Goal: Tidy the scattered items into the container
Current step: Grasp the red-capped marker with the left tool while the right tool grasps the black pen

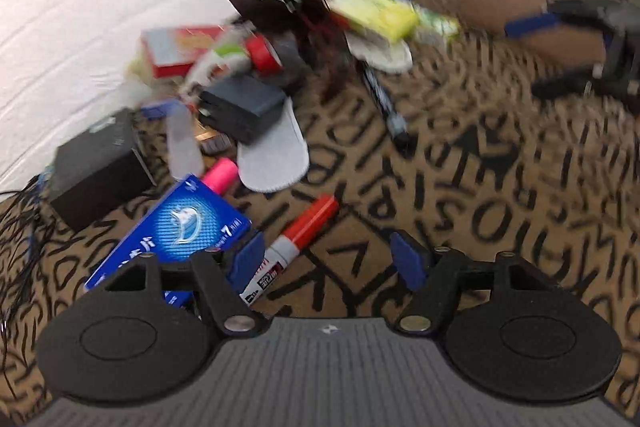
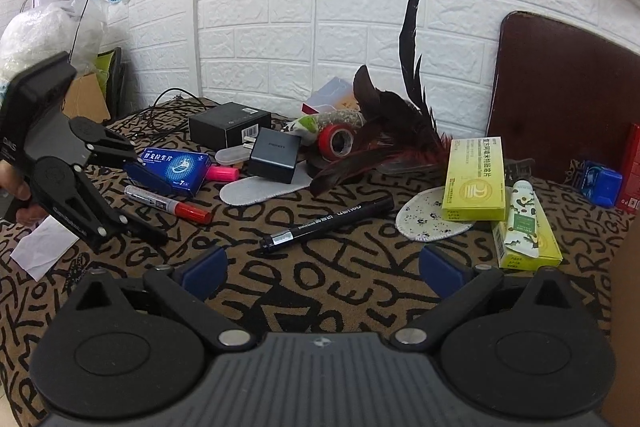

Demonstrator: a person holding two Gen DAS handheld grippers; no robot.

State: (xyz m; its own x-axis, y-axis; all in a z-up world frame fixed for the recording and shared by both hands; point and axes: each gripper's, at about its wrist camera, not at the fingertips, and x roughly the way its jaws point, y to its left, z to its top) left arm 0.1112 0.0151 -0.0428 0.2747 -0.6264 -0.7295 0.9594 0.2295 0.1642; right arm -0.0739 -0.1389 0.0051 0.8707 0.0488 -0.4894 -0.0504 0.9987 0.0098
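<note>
Scattered items lie on a brown cloth with black letters. My left gripper [image 1: 332, 259] is open, low over the cloth, with a red-capped marker [image 1: 292, 247] by its left finger and a blue medicine box [image 1: 172, 235] beside that. It also shows in the right wrist view [image 2: 148, 195], next to the same marker [image 2: 168, 205] and blue box [image 2: 172, 167]. My right gripper [image 2: 320, 273] is open and empty, just short of a black marker [image 2: 326, 225]. A cardboard box [image 1: 532, 3] stands at the far right; the right gripper [image 1: 560, 55] is in front of it.
Further back lie a black charger [image 2: 274, 155], a grey insole [image 2: 260, 189], a pink highlighter [image 2: 222, 173], a black box [image 2: 228, 125], red tape [image 2: 336, 141], dark feathers [image 2: 400, 131], yellow boxes [image 2: 474, 179], and a spotted pad [image 2: 424, 219]. A dark chair back [image 2: 560, 95] stands right.
</note>
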